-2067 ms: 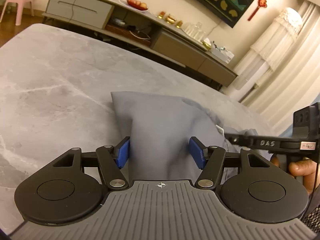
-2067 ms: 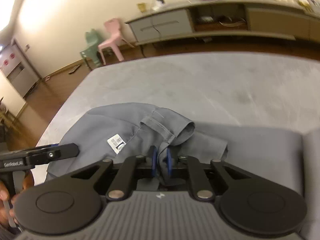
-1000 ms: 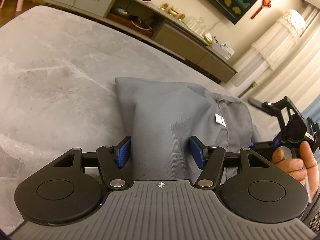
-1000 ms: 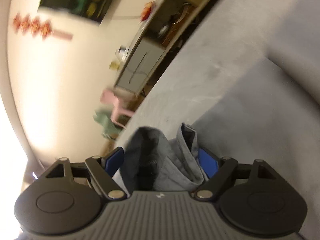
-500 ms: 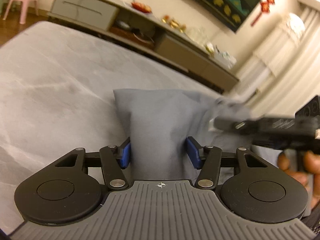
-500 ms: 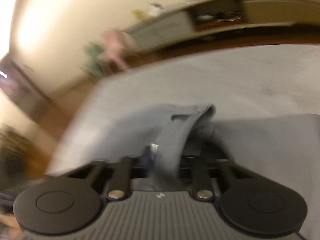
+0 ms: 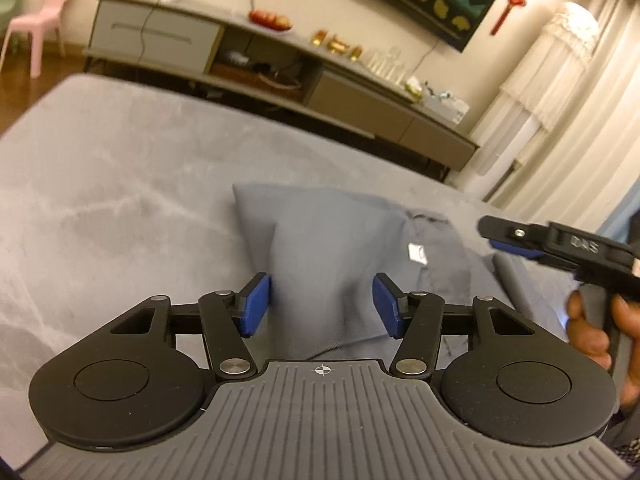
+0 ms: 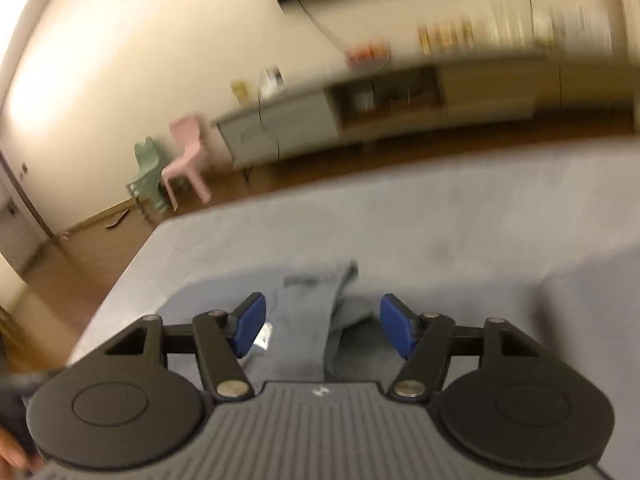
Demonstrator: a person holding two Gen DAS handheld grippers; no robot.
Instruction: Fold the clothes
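Worktop (image 7: 100, 184) comes first: a broad grey marbled slab filling both of my views, with a long low cabinet (image 7: 352, 96) against the far wall and a pink chair (image 7: 36, 36) at far left.

On it lies the grey garment (image 7: 320, 240), partly folded. From my left wrist camera its long axis runs from near to far, a squared corner at the far left and the bunched collar end with a white label (image 7: 417, 254) off to the right.

My left tongs (image 7: 322, 306) sit over the near edge of that folded panel. The blue pads straddle the cloth and are easing inward, though I see a gap on each side, so I judge nothing is pinched yet.

My right tongs (image 8: 323, 328) are spreading apart over the collar strip, which rises between the pads without touching either; I read the cloth as let go. From the left camera they hang at the right (image 7: 516, 242), above the garment's right part, the person's hand (image 7: 596, 340) around the handle.

So the fabric lies directly ahead of the left tongs and just below the right; the left is nearer the panel, the right nearer the collar. I would bring the loose collar side across next.

No containers are on the worktop; a red dish of fruit (image 7: 270, 20) sits on the cabinet.
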